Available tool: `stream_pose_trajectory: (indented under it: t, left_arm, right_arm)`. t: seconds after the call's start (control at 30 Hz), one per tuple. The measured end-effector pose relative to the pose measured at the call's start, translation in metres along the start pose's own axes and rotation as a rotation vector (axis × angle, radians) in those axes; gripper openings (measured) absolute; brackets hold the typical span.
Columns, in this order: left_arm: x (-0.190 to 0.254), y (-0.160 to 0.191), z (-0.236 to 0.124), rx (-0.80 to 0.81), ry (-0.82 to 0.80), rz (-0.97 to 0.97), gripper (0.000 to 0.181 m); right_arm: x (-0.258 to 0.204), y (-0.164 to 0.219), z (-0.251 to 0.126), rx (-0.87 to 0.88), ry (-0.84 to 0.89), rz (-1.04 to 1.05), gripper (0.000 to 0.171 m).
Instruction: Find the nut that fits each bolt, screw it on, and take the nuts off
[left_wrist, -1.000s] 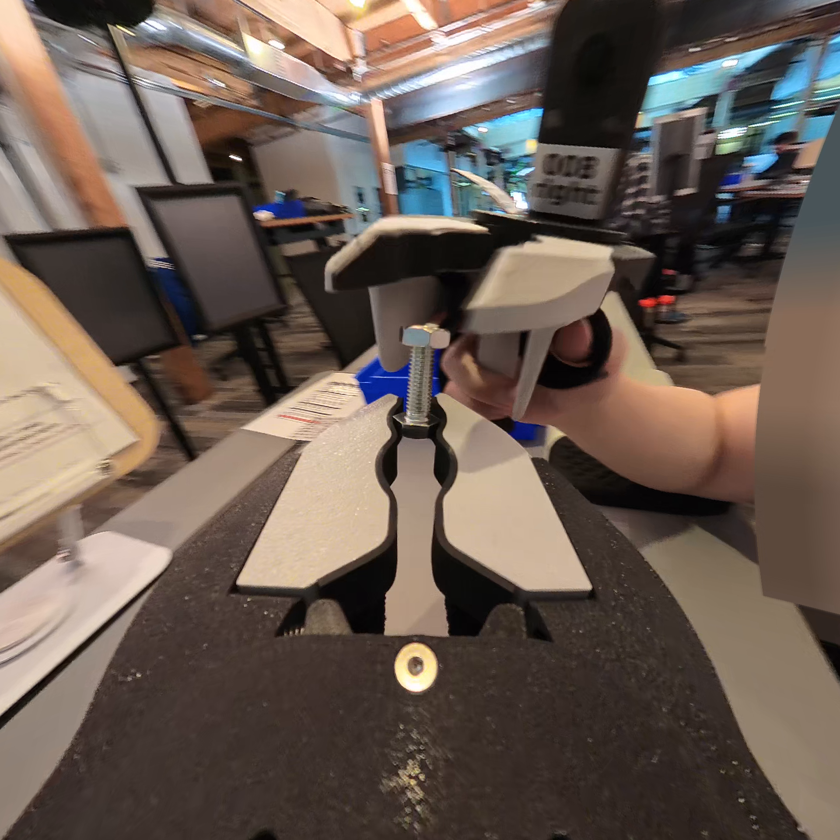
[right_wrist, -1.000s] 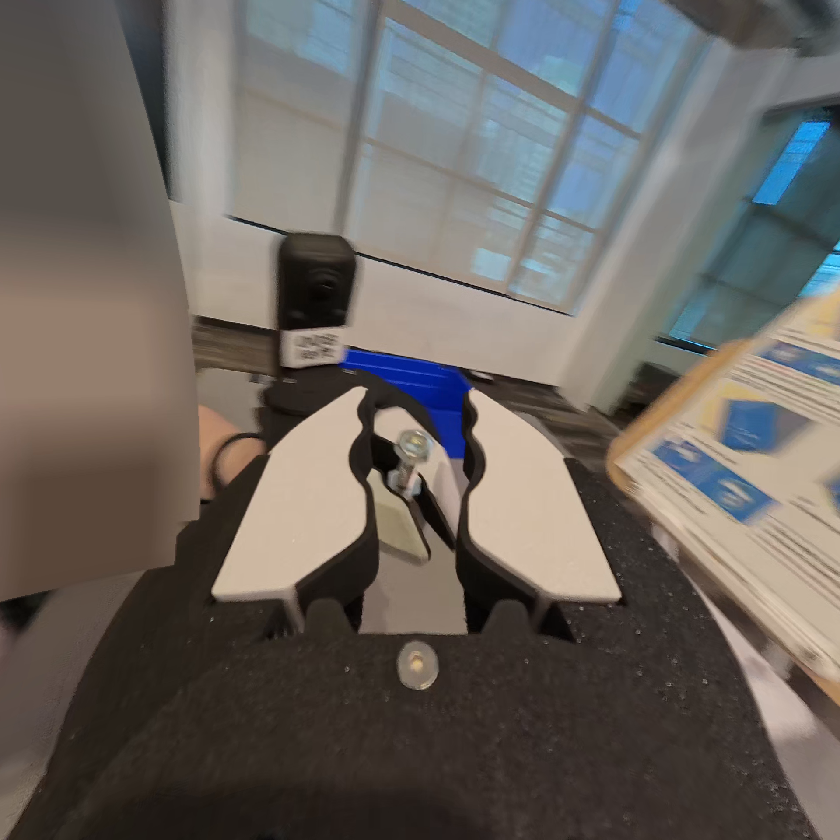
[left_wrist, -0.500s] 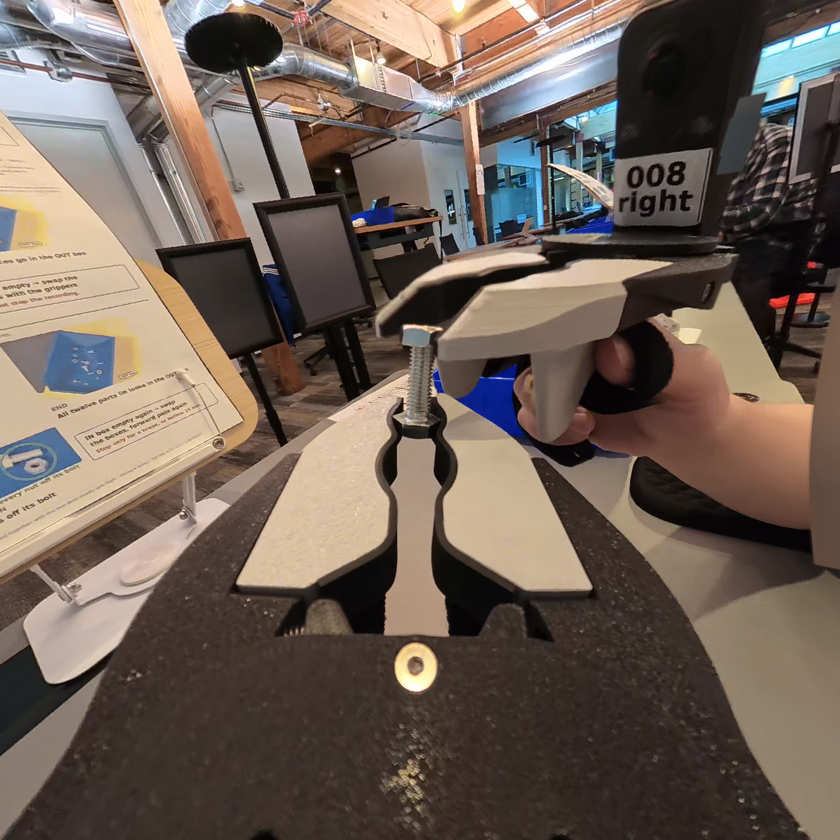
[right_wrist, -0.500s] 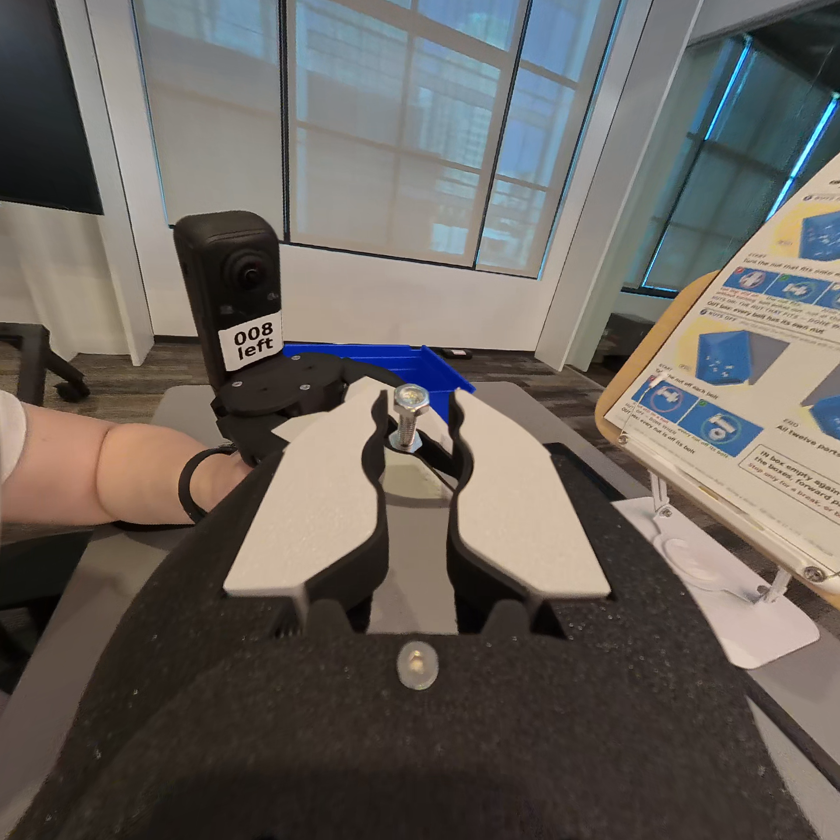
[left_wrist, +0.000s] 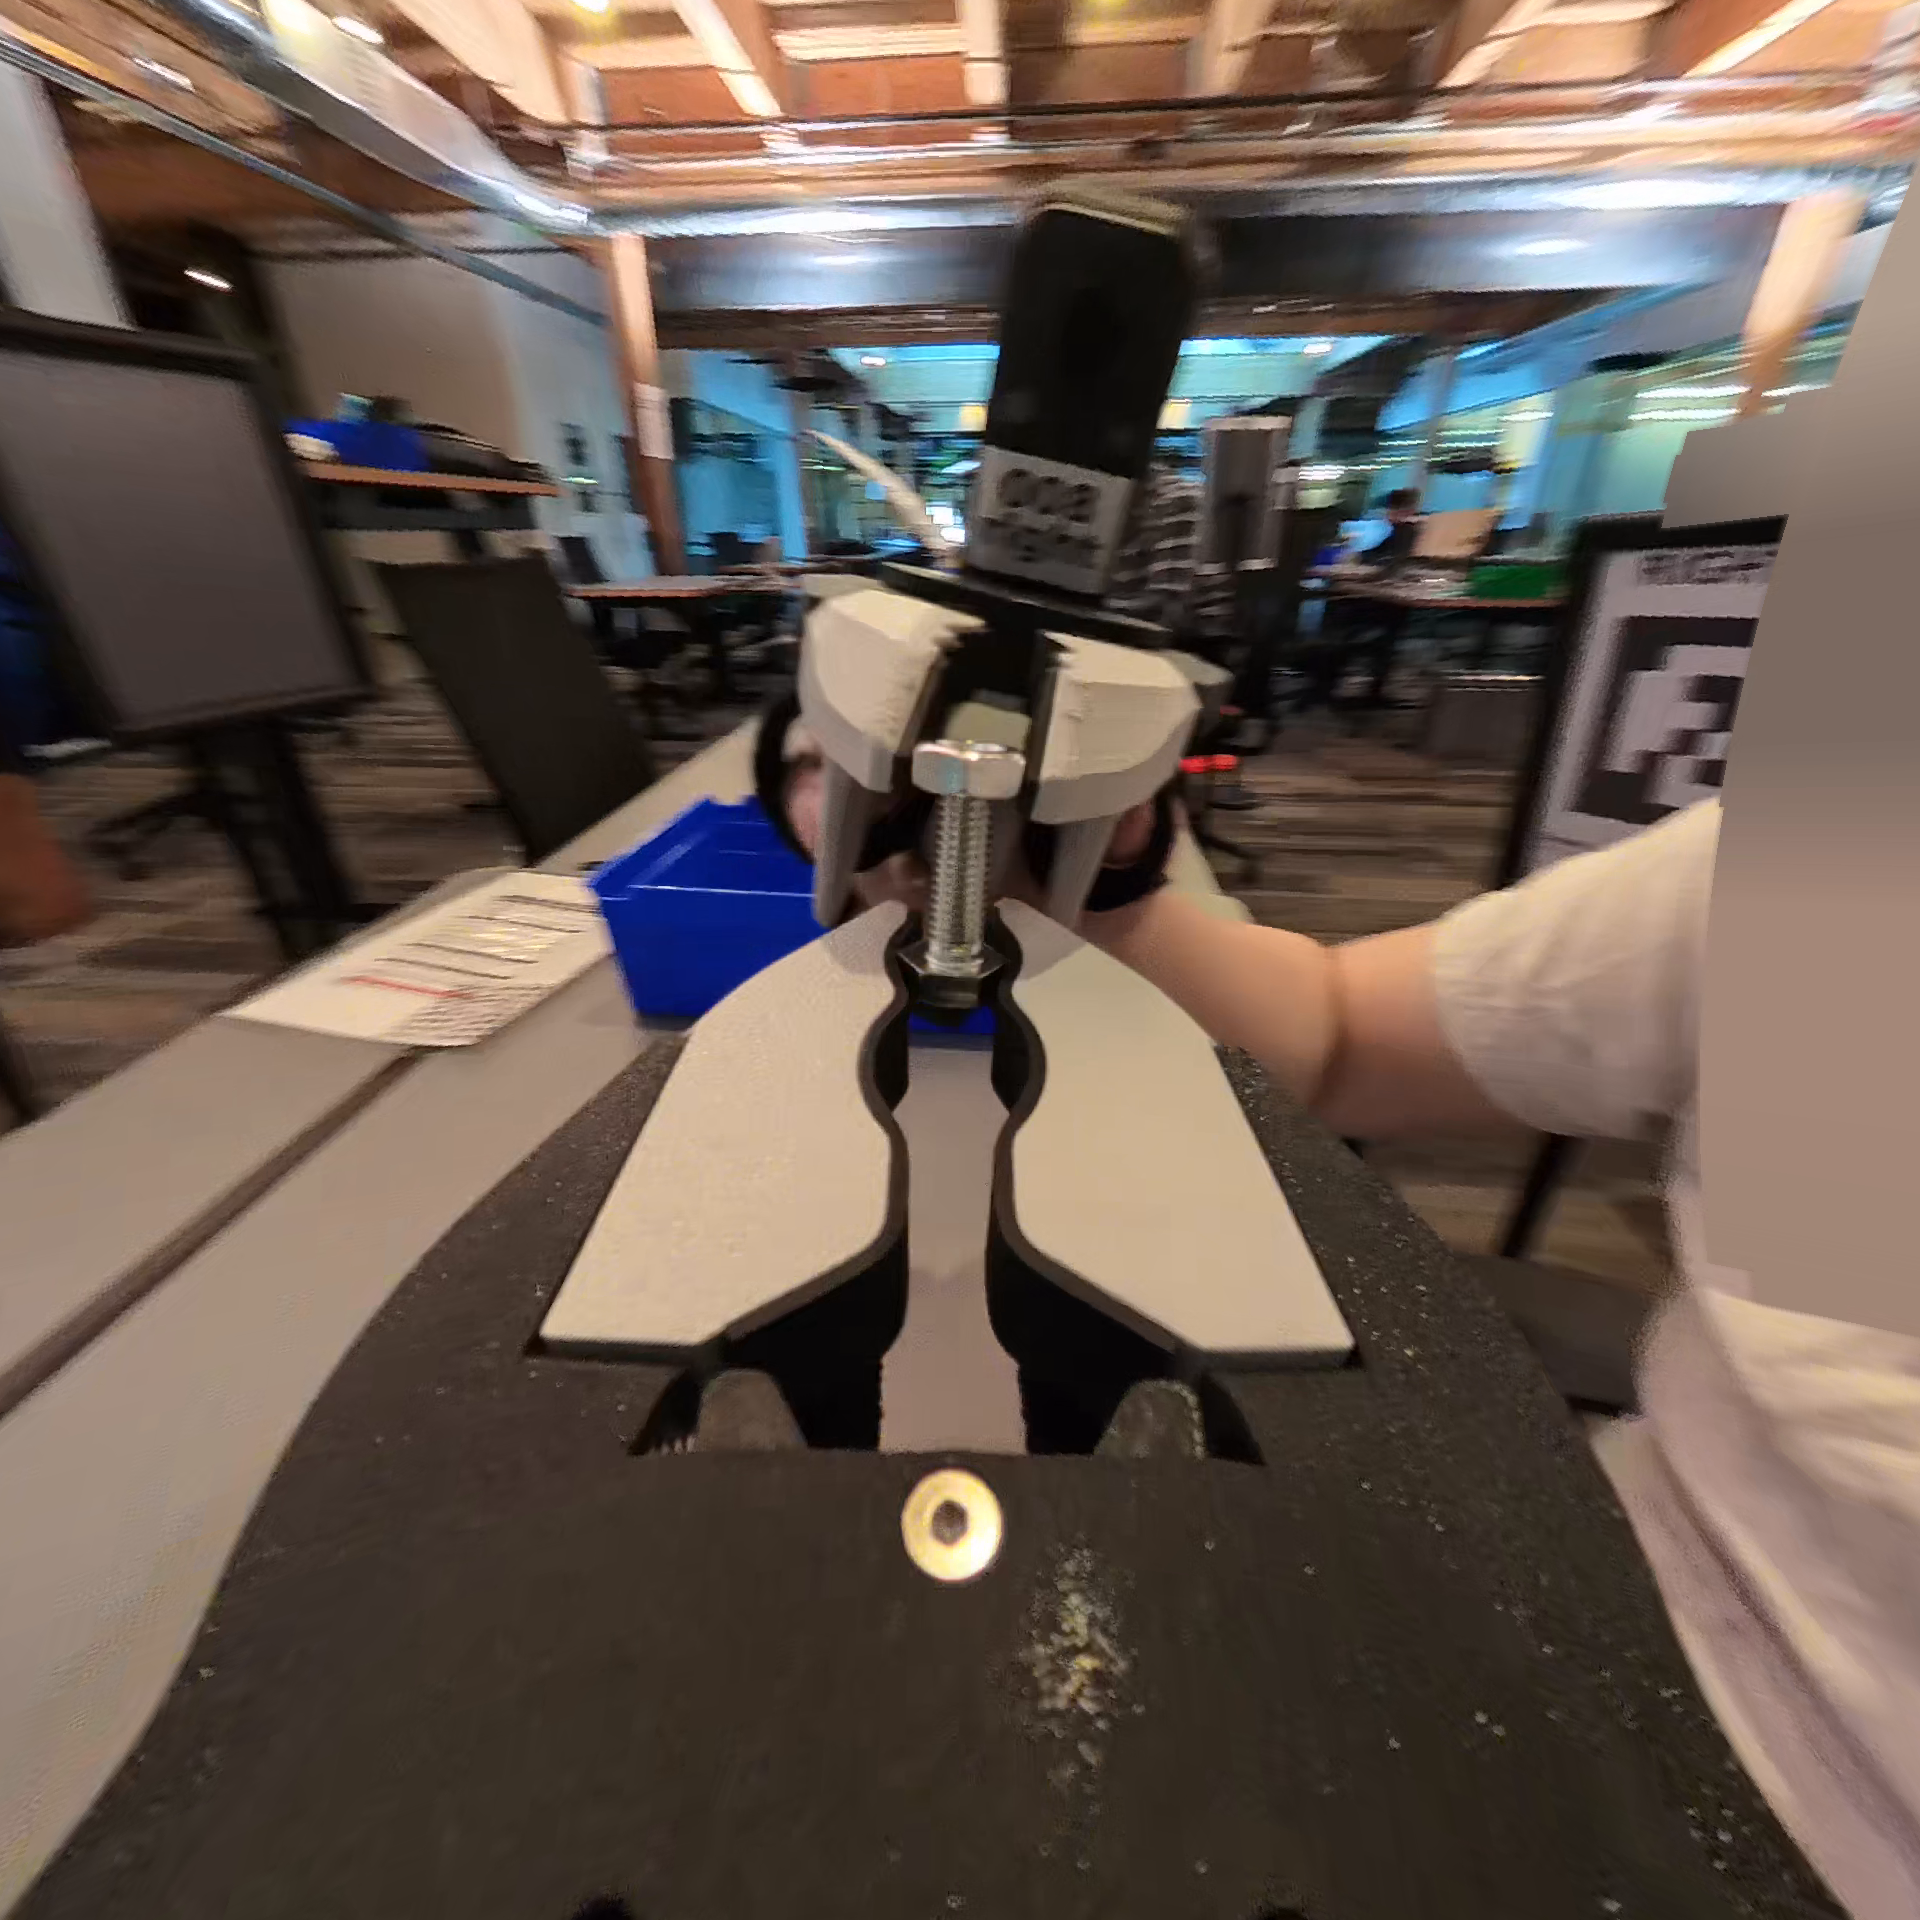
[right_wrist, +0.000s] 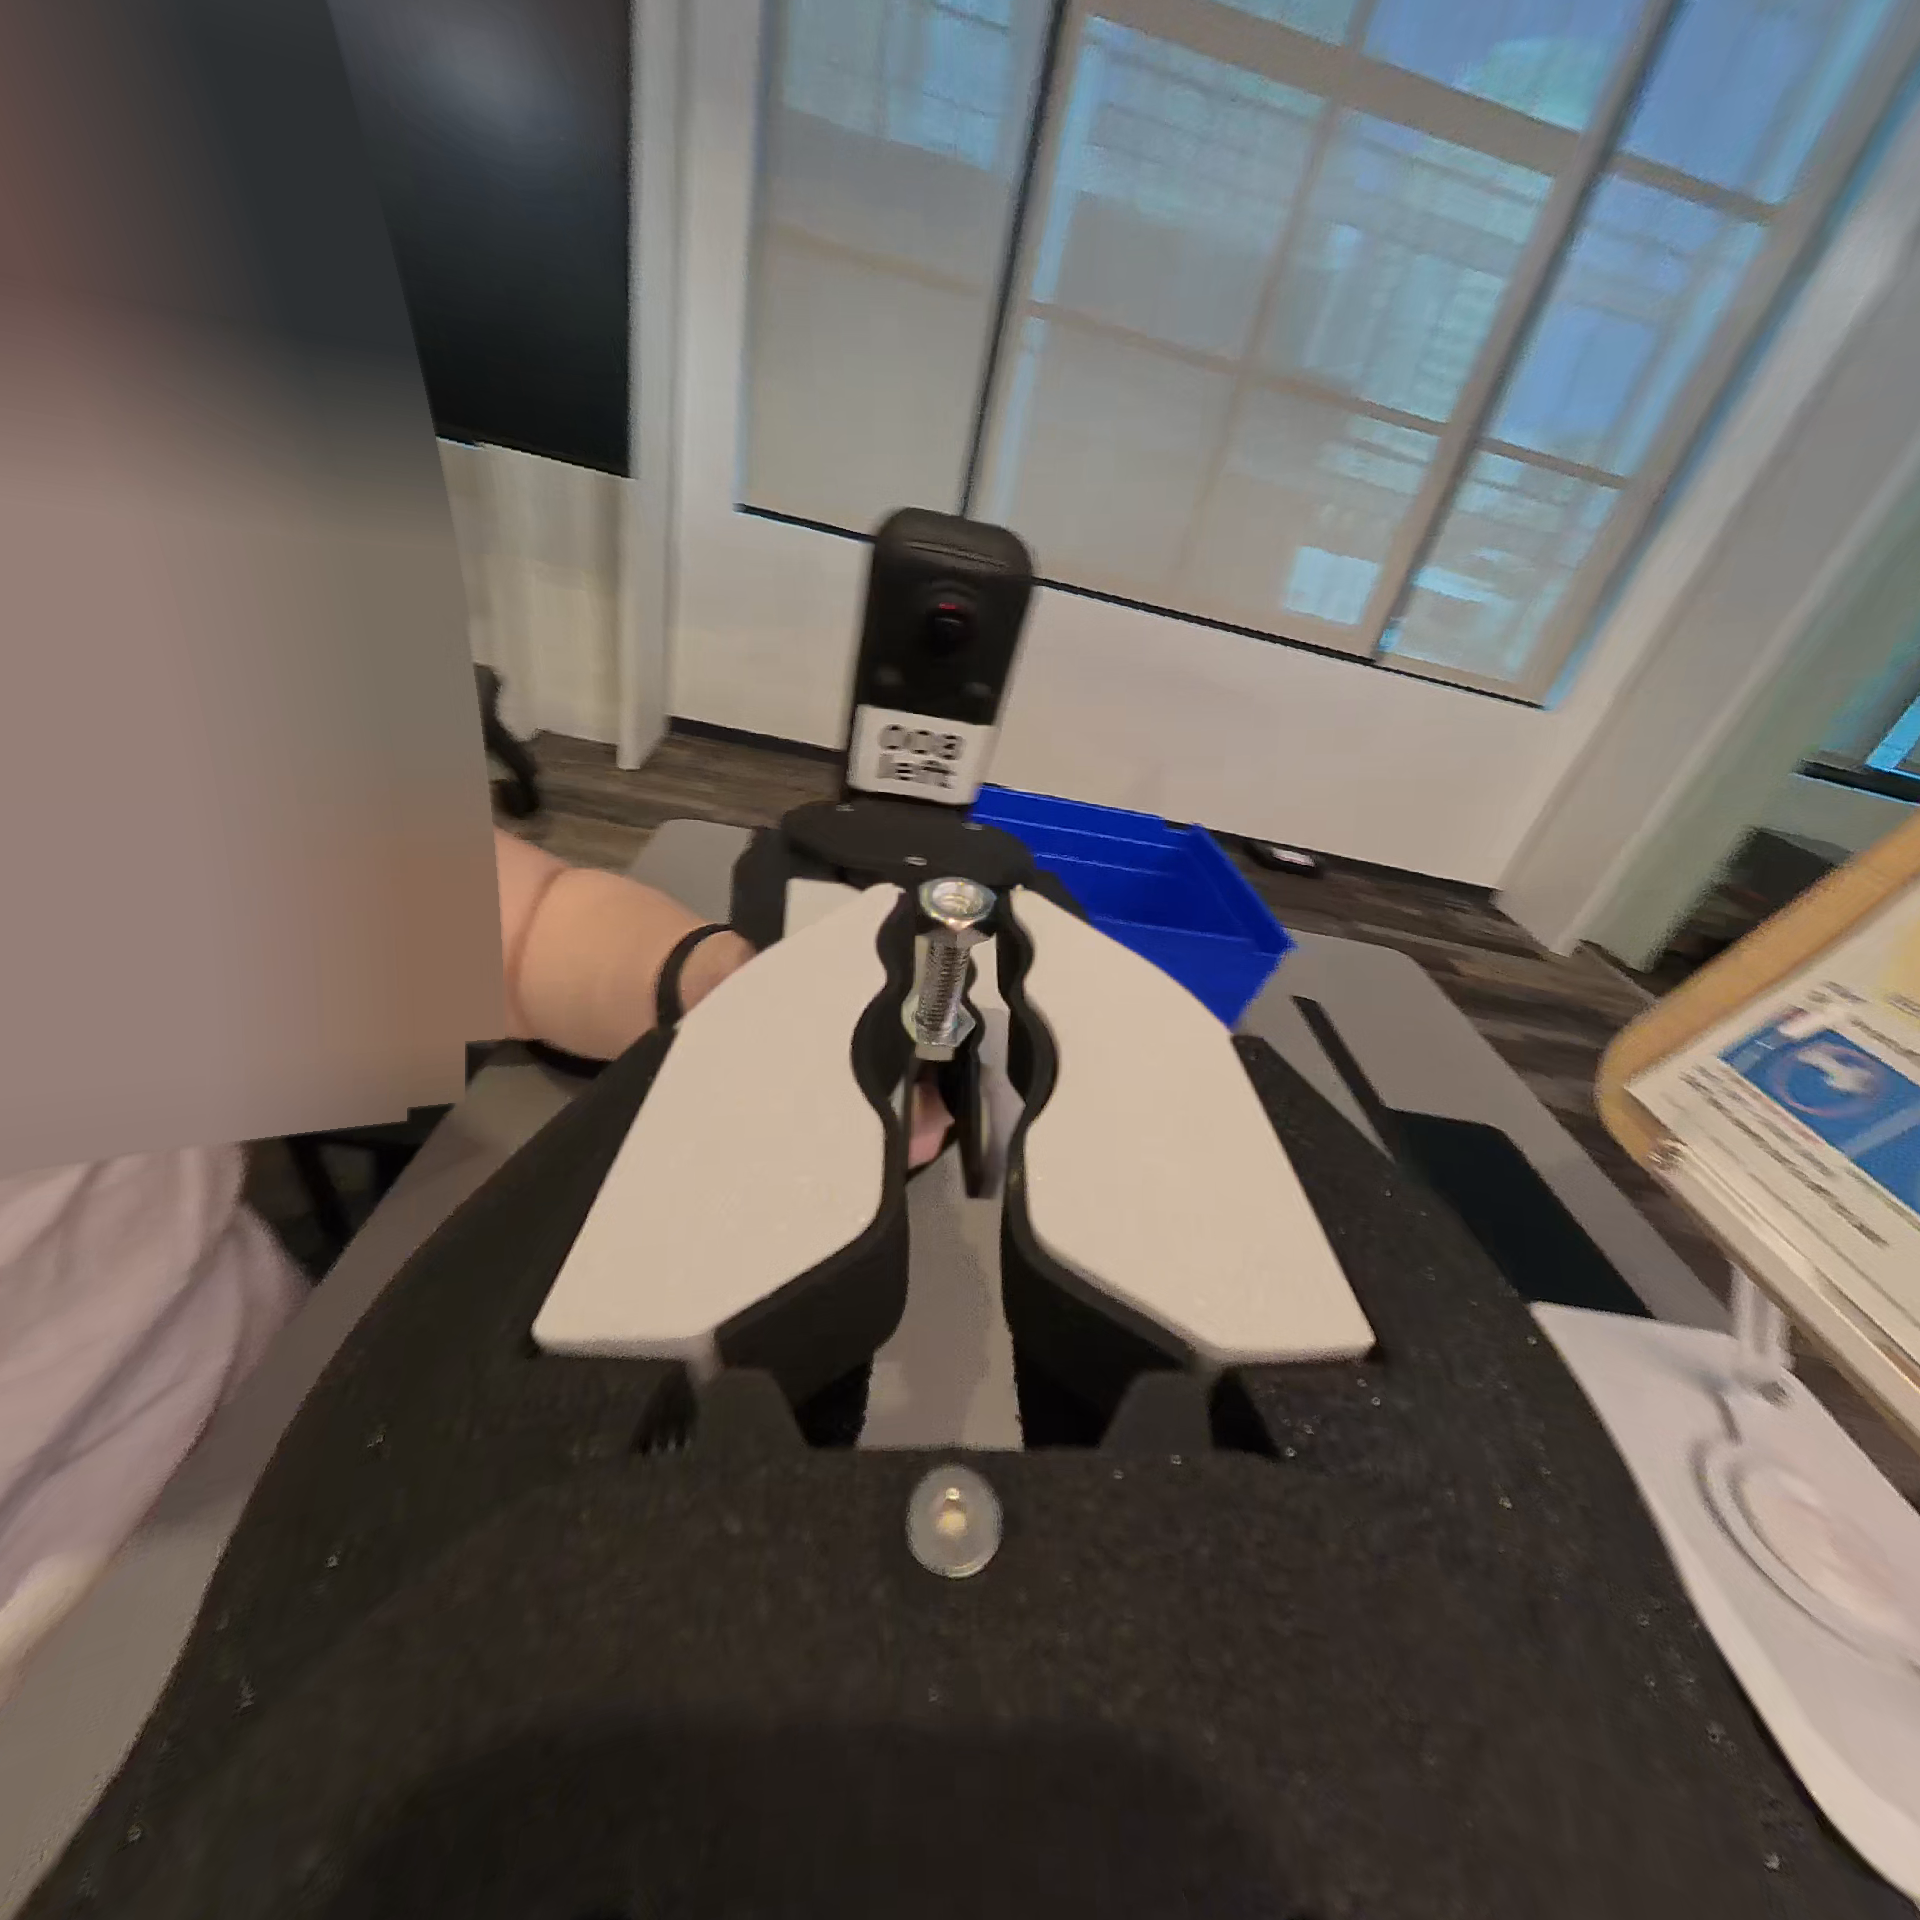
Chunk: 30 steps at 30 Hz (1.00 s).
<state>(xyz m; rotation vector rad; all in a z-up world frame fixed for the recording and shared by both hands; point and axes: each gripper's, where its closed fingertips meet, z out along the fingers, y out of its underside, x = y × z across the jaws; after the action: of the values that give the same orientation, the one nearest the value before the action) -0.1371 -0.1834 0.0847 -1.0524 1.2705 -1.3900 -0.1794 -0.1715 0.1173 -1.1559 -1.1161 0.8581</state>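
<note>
A silver bolt (left_wrist: 958, 862) stands upright with a hex nut (left_wrist: 951, 971) at its lower end. My left gripper (left_wrist: 951, 940) is shut on the nut, pinching it at the fingertips. My right gripper (right_wrist: 956, 906) faces the left one and is shut on the bolt's hex head (right_wrist: 958, 900). In the right wrist view the threaded bolt (right_wrist: 940, 977) runs down to the nut (right_wrist: 938, 1027). The left gripper's dark fingers (right_wrist: 971, 1091) hold the nut from below. In the left wrist view the right gripper (left_wrist: 987, 727) sits just behind the bolt head. Both are held above the grey table (left_wrist: 208, 1143).
A blue bin (left_wrist: 707, 914) stands on the table behind the grippers; it also shows in the right wrist view (right_wrist: 1143, 894). A paper sheet (left_wrist: 457, 956) lies left of it. An instruction board (right_wrist: 1766, 1091) on a white stand (right_wrist: 1787, 1507) is at the right. A person's arm (left_wrist: 1299, 1018) reaches in.
The right gripper swung round from side-on above the bolt to face the left gripper, and its fingers closed on the bolt head. The left gripper kept hold of the nut.
</note>
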Motion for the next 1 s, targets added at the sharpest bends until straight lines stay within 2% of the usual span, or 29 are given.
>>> stream_pose_trajectory:
  t: [0.1, 0.27, 0.4, 0.47, 0.53, 0.6, 0.67, 0.73, 0.83, 0.9, 0.93, 1.0]
  left_arm:
    - [0.018, 0.006, 0.004, -0.011, 0.153, -0.037, 0.01]
    - [0.025, 0.018, 0.008, -0.06, 0.202, -0.056, 0.01]
    - [0.023, 0.021, 0.01, -0.067, 0.189, -0.064, 0.01]
    - [0.021, 0.02, 0.009, -0.069, 0.182, -0.065, 0.01]
    - [0.019, 0.017, 0.006, -0.066, 0.167, -0.051, 0.01]
    - [0.019, 0.014, 0.005, -0.069, 0.161, -0.035, 0.01]
    - [0.019, 0.014, 0.004, -0.072, 0.16, -0.033, 0.01]
    - [0.018, 0.018, 0.005, -0.091, 0.156, -0.031, 0.01]
    - [0.014, 0.024, 0.007, -0.121, 0.145, -0.027, 0.01]
    - [0.012, 0.026, 0.007, -0.127, 0.137, -0.03, 0.01]
    - [0.012, 0.026, 0.007, -0.127, 0.135, -0.032, 0.01]
    - [0.012, 0.025, 0.007, -0.128, 0.132, -0.035, 0.01]
  right_arm:
    - [-0.014, 0.003, -0.007, 0.028, -0.168, 0.023, 0.014]
    - [-0.022, -0.002, -0.013, 0.111, -0.294, 0.087, 0.014]
    - [-0.012, -0.001, -0.016, 0.11, -0.253, 0.102, 0.014]
    - [0.002, -0.004, -0.022, 0.056, -0.167, 0.103, 0.014]
    - [0.02, -0.012, -0.044, -0.065, -0.019, 0.042, 0.014]
    - [0.052, -0.009, -0.097, -0.315, 0.267, -0.05, 0.014]
    - [0.079, 0.006, -0.184, -0.623, 0.592, -0.123, 0.014]
    - [0.081, 0.034, -0.27, -0.831, 0.776, 0.043, 0.014]
    - [0.074, 0.095, -0.376, -1.04, 0.976, 0.4, 0.014]
    - [0.062, 0.141, -0.434, -1.218, 1.067, 0.644, 0.014]
    - [0.054, 0.162, -0.452, -1.288, 1.067, 0.749, 0.015]
    - [0.046, 0.199, -0.463, -1.313, 0.978, 0.888, 0.015]
